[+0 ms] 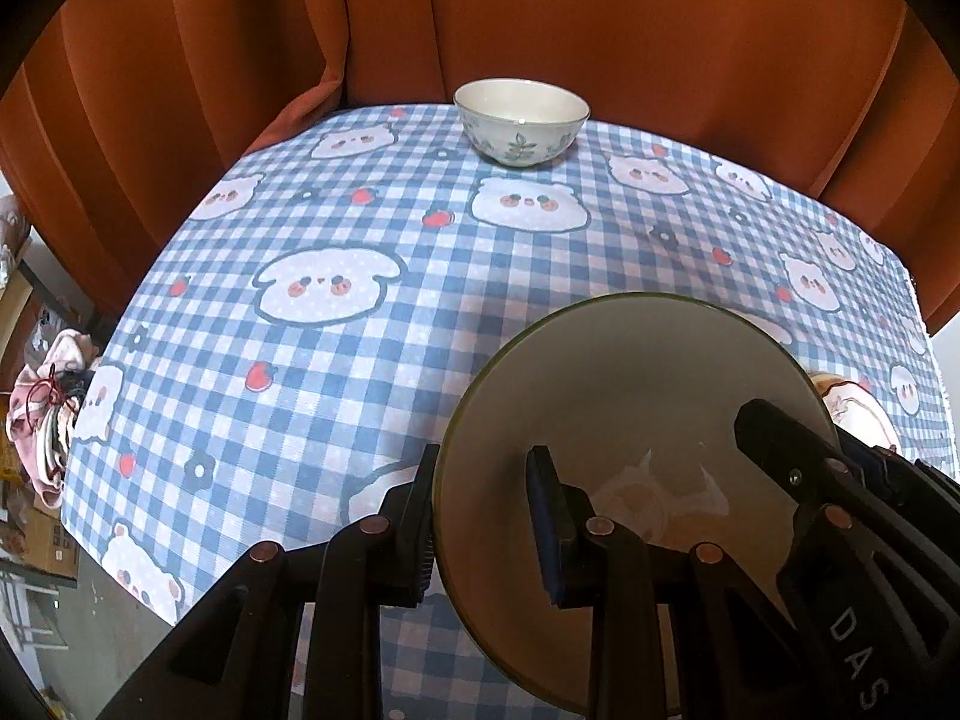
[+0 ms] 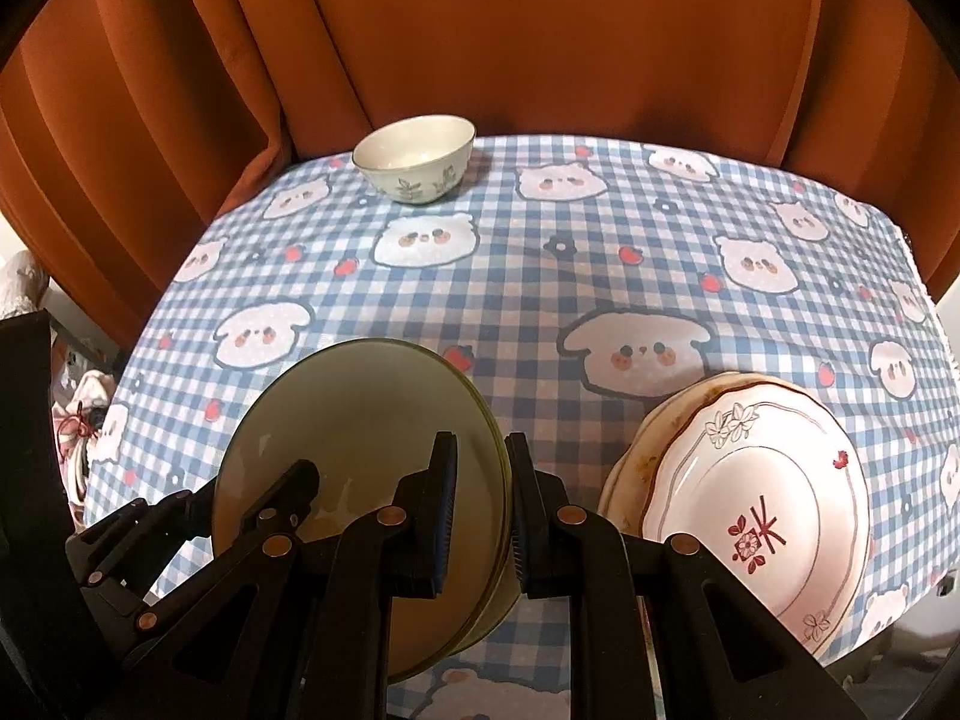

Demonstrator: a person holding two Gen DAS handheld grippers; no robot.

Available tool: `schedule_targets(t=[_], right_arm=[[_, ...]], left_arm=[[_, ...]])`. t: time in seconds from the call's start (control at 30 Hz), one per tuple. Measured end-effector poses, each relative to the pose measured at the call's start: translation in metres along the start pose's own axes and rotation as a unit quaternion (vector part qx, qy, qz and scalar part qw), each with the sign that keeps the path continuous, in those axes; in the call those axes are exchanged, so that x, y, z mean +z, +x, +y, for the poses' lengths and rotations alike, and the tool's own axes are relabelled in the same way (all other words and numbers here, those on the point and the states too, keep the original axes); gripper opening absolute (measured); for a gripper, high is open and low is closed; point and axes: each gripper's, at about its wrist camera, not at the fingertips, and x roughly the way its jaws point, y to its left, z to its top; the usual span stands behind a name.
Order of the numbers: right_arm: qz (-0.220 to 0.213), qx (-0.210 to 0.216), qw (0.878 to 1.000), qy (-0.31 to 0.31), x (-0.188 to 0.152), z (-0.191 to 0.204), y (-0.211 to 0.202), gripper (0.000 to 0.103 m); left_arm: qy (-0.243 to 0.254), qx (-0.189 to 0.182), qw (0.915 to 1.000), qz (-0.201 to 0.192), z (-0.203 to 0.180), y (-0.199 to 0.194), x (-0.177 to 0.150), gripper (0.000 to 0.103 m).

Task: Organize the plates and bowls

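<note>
A pale green-rimmed plate is held tilted above the checked tablecloth, and it also shows in the right wrist view. My left gripper straddles its left rim and is shut on it. My right gripper straddles its right rim and is shut on it. A white bowl with leaf prints stands at the table's far edge; it also shows in the right wrist view. A stack of white flowered plates lies at the near right.
The table carries a blue checked cloth with bear prints. Orange curtains hang close behind it. Pink cloth and boxes lie on the floor to the left.
</note>
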Motion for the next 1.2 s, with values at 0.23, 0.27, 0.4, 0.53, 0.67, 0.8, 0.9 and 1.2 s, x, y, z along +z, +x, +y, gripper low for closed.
schedule_targets(t=[0.23, 0.27, 0.4, 0.53, 0.67, 0.8, 0.9, 1.2], right_arm=[[0.011, 0.001, 1.000, -0.005, 0.000, -0.004, 0.013, 0.019], [0.013, 0.001, 1.000, -0.006, -0.001, -0.005, 0.015, 0.019], [0.022, 0.007, 1.000, -0.001, -0.006, -0.011, 0.021, 0.019], [0.018, 0.007, 1.000, -0.006, -0.009, -0.013, 0.020, 0.019], [0.011, 0.012, 1.000, -0.003, -0.011, -0.014, 0.019, 0.019], [0.004, 0.009, 1.000, 0.001, -0.012, -0.013, 0.018, 0.019], [0.004, 0.011, 1.000, 0.006, -0.014, -0.012, 0.016, 0.025], [0.012, 0.003, 1.000, 0.028, -0.023, -0.008, 0.011, 0.061]], left_arm=[[0.001, 0.006, 0.9999, 0.015, -0.006, 0.012, -0.001, 0.026], [0.002, 0.008, 0.9998, 0.016, -0.008, 0.013, -0.002, 0.026], [0.010, 0.023, 0.9996, 0.014, -0.013, 0.016, -0.005, 0.026], [0.012, 0.035, 0.9992, 0.012, -0.017, 0.015, -0.007, 0.026], [0.011, 0.038, 0.9992, 0.006, -0.017, 0.014, -0.009, 0.026], [0.005, 0.029, 0.9995, 0.008, -0.014, 0.014, -0.011, 0.031], [0.009, 0.015, 0.9998, 0.006, -0.014, 0.011, -0.013, 0.038], [0.018, -0.014, 0.9997, -0.002, -0.006, 0.003, -0.017, 0.064]])
